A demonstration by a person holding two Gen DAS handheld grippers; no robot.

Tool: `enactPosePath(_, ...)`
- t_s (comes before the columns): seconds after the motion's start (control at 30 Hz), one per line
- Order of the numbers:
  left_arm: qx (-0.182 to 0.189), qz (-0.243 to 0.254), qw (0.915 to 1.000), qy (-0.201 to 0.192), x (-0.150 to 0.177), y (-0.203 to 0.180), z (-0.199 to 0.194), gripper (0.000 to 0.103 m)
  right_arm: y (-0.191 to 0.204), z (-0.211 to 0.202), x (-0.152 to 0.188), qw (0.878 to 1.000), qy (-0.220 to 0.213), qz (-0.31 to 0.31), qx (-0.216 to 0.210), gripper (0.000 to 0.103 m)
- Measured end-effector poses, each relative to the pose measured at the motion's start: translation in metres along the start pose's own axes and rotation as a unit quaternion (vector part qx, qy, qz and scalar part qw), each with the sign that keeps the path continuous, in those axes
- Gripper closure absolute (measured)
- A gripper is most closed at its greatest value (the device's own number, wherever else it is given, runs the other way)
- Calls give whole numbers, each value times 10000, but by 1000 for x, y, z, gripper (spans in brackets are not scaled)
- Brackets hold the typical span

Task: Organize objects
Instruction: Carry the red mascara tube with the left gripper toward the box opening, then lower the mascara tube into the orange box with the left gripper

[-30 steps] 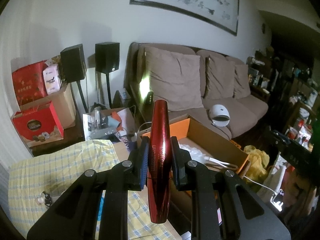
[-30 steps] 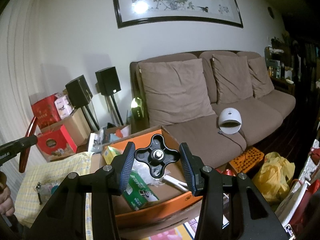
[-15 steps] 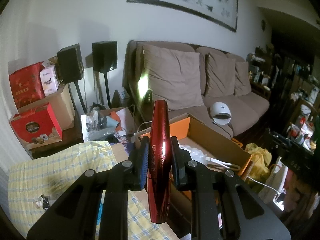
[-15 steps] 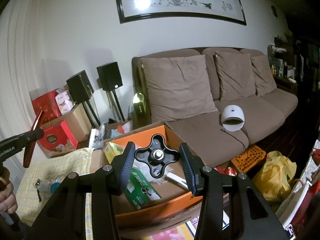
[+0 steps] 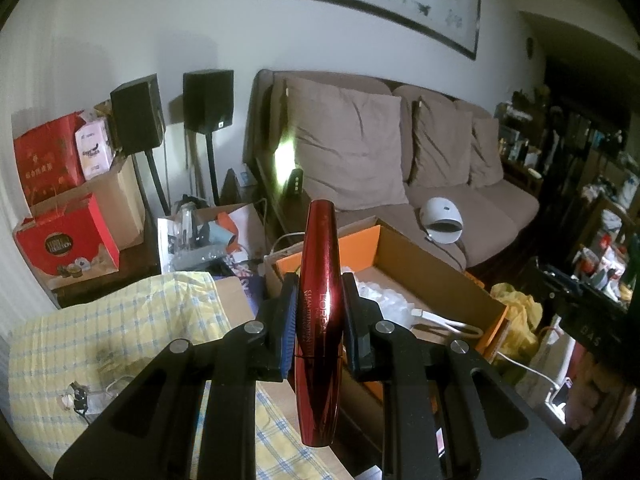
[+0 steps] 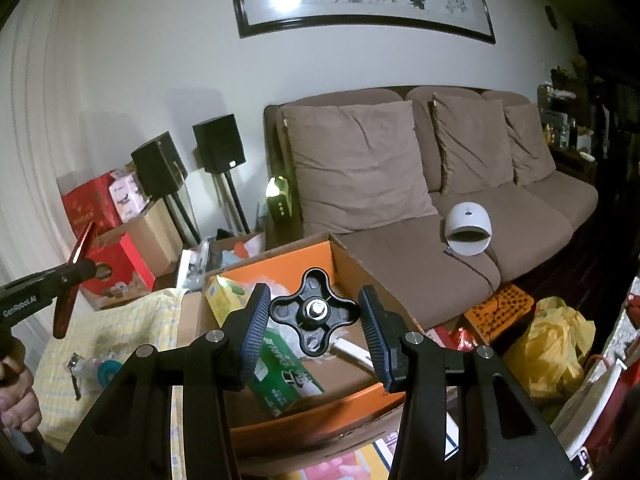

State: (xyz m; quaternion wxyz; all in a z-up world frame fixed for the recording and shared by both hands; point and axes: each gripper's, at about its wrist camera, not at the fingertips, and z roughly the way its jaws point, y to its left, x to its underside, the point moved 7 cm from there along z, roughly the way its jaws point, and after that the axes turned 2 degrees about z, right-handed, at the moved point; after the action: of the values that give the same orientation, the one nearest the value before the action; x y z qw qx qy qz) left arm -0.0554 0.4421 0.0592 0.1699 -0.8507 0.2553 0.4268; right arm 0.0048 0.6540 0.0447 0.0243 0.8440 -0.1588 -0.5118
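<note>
Left wrist view: the left hand-held gripper (image 5: 318, 320) is clamped on a red mascara tube (image 5: 320, 320), held upright above the near corner of an open cardboard box (image 5: 420, 256), beside a surface under a yellow checked cloth (image 5: 120, 320).

Right wrist view: the right hand-held gripper (image 6: 314, 320) grips a black four-lobed knob (image 6: 314, 312) between its pads, over the box (image 6: 348, 256). A green carton (image 6: 284, 372) lies inside. The left hand-held gripper (image 6: 68, 276) holds the tube (image 6: 74, 276) at the left edge.
</note>
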Motion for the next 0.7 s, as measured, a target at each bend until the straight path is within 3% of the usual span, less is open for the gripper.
enactPosePath(0.7,86,-5,9994,324,18,-13,35,84,-16,26,13,9993,345,166,54,57)
